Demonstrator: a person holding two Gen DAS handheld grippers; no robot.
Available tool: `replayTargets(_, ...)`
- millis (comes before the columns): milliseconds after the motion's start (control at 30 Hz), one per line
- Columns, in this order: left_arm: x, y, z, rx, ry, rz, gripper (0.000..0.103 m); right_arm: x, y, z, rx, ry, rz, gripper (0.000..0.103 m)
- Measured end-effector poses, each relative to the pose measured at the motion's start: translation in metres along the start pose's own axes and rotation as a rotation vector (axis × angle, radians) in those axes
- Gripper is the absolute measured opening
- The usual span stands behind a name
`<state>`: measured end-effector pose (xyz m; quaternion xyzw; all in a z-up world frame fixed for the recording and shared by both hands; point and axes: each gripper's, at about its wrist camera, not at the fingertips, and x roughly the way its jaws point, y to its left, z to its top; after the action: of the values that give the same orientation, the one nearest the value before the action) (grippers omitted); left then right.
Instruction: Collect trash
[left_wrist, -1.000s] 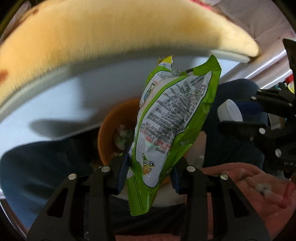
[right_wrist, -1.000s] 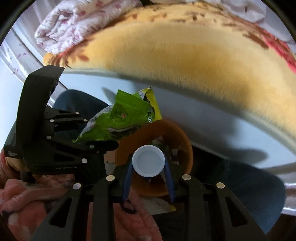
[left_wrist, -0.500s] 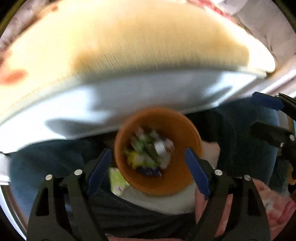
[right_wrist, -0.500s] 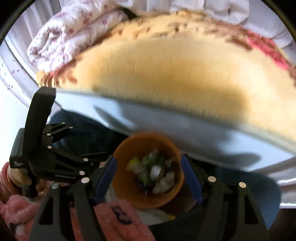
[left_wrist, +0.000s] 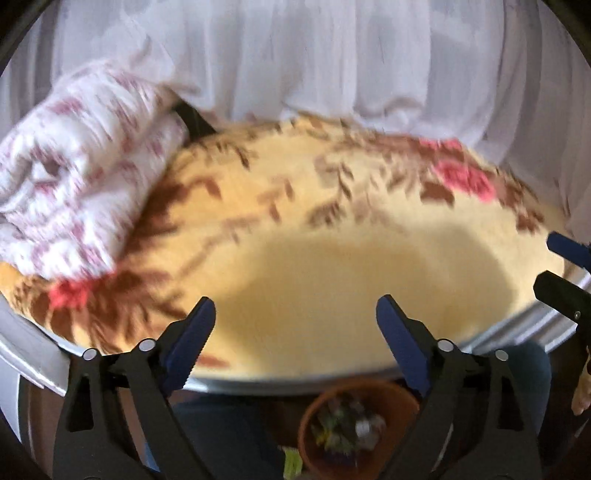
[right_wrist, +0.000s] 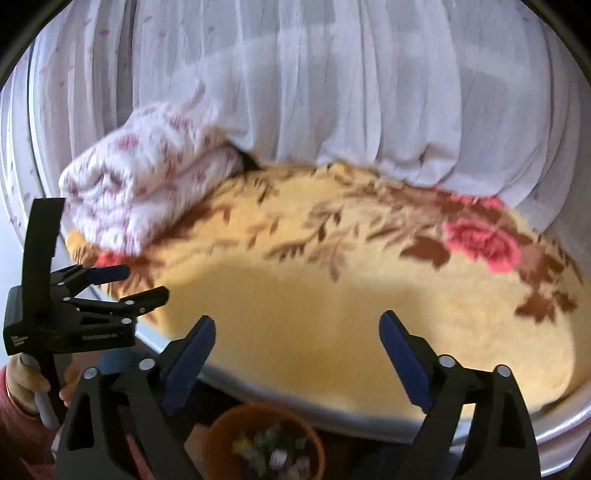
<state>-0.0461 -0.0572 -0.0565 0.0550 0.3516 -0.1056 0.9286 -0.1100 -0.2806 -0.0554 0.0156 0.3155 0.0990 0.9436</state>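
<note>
Orange bin (left_wrist: 354, 424), round, low in the frame of both wrist views, on the floor in front of the bed (left_wrist: 332, 266); also at (right_wrist: 264, 443) in the right view. Trash (left_wrist: 345, 430) heaped inside: blurred scraps of green, yellow, white and grey, single pieces not distinguishable. Green-yellow scrap (left_wrist: 293, 459) just beside the bin's left wall, outside it.

Left claw (left_wrist: 295, 325) above the bin, jaws spreading, blue pads wide apart, nothing between them but the view of the bed. Same claw seen from the side at (right_wrist: 122, 282) in the right view, gripped from below by a hand (right_wrist: 26, 380) in a pink sleeve (right_wrist: 18, 424).

Right claw (right_wrist: 297, 338) likewise above the bin, jaws spreading, pads wide apart, empty. Tips of it visible at the right edge of the left view (left_wrist: 565, 269).

Bed covered by a yellow blanket (right_wrist: 369, 295) with brown leaves and pink roses; pale rail (right_wrist: 369, 421) along the near edge. Folded white quilt (right_wrist: 147, 184) with red print at the far left of the bed. White pleated curtain (right_wrist: 332, 92) behind, reaching down to the blanket. Both views motion-blurred.
</note>
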Motion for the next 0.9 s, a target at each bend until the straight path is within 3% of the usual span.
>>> replayTargets(400,-0.032,0.002,0.045,-0.047,-0.17,0.012,0.088,-0.022,-0.012,0.038,0.022,-0.148,-0.069,0.095)
replayTargets(900,-0.052,-0.001,0.062,-0.05,-0.253,0.036,0.088,-0.033,-0.015,0.051,0.032,-0.203,-0.09,0.096)
